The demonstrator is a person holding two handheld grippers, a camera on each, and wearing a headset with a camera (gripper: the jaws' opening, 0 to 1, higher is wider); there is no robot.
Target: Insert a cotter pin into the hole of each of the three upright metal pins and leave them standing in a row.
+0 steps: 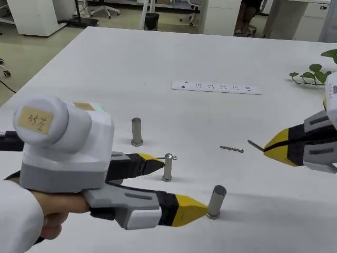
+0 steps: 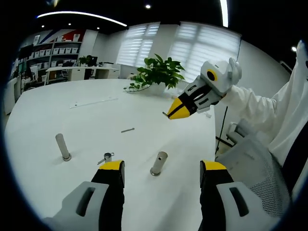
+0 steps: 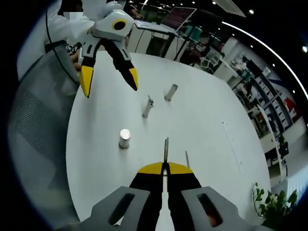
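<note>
Down at the near edge, L gripper [image 1: 181, 187] is spread wide, one jaw tip just beside the front pin [image 1: 216, 201], contact unclear, the other by the middle pin [image 1: 168, 167]. That middle pin already wears a cotter pin [image 1: 170, 156] thru its hole. Out to the side, R gripper [image 1: 267, 147] is pinched shut on a second cotter pin [image 1: 255, 144], held off the table, well apart from the front pin. Best play, I'd say: L steadies the front pin low, R lines the tip w/ the hole and pushes straight. Farther off, a spare cotter pin [image 1: 231, 149] lies flat, and the back pin [image 1: 137, 132] stands w/ no cotter visible.
</note>
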